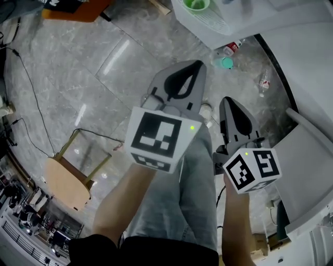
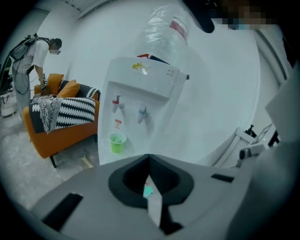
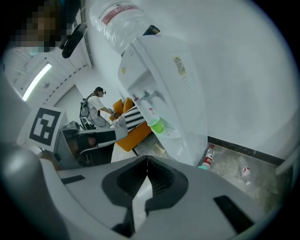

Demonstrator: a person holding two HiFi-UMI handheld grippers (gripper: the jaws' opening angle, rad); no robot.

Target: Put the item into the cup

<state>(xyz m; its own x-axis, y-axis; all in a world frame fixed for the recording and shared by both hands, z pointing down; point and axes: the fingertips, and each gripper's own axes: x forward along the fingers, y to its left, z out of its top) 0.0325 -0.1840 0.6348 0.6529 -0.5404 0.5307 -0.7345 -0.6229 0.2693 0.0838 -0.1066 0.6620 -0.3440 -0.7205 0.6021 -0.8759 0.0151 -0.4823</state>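
Note:
A green cup (image 2: 117, 142) stands on the drip tray of a white water dispenser (image 2: 149, 83); the cup (image 3: 157, 125) also shows in the right gripper view, and its rim (image 1: 196, 4) sits at the top of the head view. My left gripper (image 2: 149, 157) is shut, well short of the cup, tips (image 1: 196, 65) pointing toward the dispenser. A small teal patch (image 2: 148, 191) shows through the slit under its tips; I cannot tell what it is. My right gripper (image 3: 147, 158) is shut with nothing in it, lower right of the left one (image 1: 228, 101).
On the floor by the dispenser base lie a teal thing (image 1: 226, 63), a bottle (image 1: 232, 49) and another bottle (image 1: 264, 82). A wooden stool (image 1: 65, 176) stands at lower left. An orange sofa (image 2: 61, 126) and a person (image 2: 37, 61) are left of the dispenser.

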